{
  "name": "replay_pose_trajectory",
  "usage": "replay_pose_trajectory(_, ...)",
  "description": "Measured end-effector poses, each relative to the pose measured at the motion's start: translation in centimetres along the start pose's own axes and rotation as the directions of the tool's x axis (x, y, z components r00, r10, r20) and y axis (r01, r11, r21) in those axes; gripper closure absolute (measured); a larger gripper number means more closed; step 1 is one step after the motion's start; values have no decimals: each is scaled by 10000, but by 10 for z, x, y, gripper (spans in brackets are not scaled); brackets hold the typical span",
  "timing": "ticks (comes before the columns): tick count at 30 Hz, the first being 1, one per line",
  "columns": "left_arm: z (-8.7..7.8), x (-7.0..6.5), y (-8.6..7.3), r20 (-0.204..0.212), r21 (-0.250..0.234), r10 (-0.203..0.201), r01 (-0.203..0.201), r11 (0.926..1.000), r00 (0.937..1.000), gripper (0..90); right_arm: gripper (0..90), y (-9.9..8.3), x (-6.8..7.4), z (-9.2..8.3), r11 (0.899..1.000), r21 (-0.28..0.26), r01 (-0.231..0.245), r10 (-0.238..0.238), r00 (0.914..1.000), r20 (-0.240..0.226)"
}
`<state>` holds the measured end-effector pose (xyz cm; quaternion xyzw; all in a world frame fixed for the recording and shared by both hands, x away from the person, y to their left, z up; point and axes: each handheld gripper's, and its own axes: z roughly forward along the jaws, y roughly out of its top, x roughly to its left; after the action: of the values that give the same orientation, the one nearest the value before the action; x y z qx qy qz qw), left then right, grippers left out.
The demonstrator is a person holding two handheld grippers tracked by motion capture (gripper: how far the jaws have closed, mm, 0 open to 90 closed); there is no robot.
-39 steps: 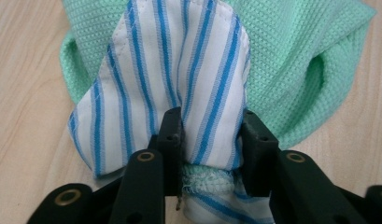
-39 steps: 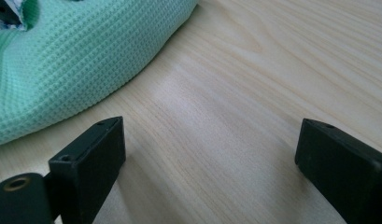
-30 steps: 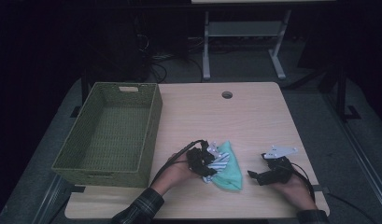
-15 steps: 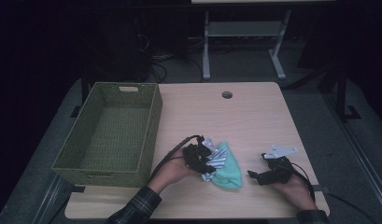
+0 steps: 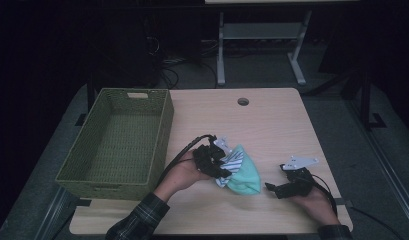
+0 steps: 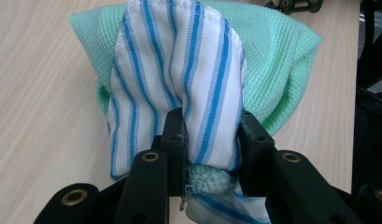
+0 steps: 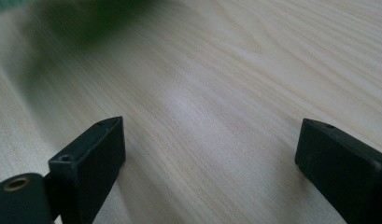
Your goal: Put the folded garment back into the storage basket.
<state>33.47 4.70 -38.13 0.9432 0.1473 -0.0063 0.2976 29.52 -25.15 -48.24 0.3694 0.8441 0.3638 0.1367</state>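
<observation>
- The pale wooden tabletop [image 5: 272,125] carries everything; a round cable hole [image 5: 243,101] sits near its far edge, well apart from the work.
- The green woven rectangular basket [image 5: 157,135] stands empty along the tabletop's left side, its open top within reach of the left hand, probably so cloth can be dropped straight in.
- The mint-green waffle-weave cloth [image 5: 246,172] lies bunched near the front middle of the tabletop, just right of the basket.
- The white cloth with blue stripes [image 6: 179,79] drapes over the green one; it is folded over so that both can be caught in one grasp.
- The left gripper [image 5: 215,162] has its fingers closed on the striped cloth, with a fold of green terry edge pinched below it; whether the bundle is lifted or resting is hard to tell from above.
- The right gripper [image 5: 278,188] rests low on bare wood, well apart from the cloths, its fingers spread wide and empty, apparently waiting.
</observation>
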Motion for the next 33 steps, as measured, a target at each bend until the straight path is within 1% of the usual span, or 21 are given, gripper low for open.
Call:
replay_pose_trajectory(9,-24,3,6,-214,-185,-17,13,9998,9998,677,82,0,0,0,10000,3,-6,6,10000,-2)
replay_pose_trajectory(14,-39,7,6,-379,-250,-80,70,9997,9993,677,82,0,0,0,10000,2,-2,2,10000,1)
replay_pose_trajectory(16,-43,8,6,-435,-322,-199,185,9993,9989,676,82,0,0,0,10000,2,-1,1,10000,3)
replay_pose_trajectory(17,-47,10,5,-485,-286,-126,112,9995,9987,676,82,0,0,0,10000,5,-3,3,10000,0)
replay_pose_trajectory(20,-53,11,4,-571,-383,-257,236,9990,9980,676,72,0,0,0,10000,4,-3,3,10000,4)
replay_pose_trajectory(22,-60,14,3,-658,-383,-259,234,9990,9975,676,30,0,0,1,9999,130,-79,78,10000,49)
replay_pose_trajectory(24,-65,15,2,-648,-515,-396,363,9980,9971,676,29,1,-1,1,9999,141,-52,51,10000,79)
replay_pose_trajectory(25,-68,17,2,-665,-490,-399,367,9981,9970,675,26,1,-1,1,9999,144,-57,56,9999,84)
replay_pose_trajectory(29,-80,21,-2,-868,-511,-503,460,9976,9950,676,16,1,-1,1,9998,161,-97,95,9999,119)
replay_pose_trajectory(32,-89,24,-5,-905,-730,-714,649,9952,9933,675,15,1,-1,2,9998,179,-127,124,9998,136)
replay_pose_trajectory(33,-93,25,-6,-962,-679,-715,651,9956,9928,675,15,1,-1,2,9998,175,-128,126,9998,137)
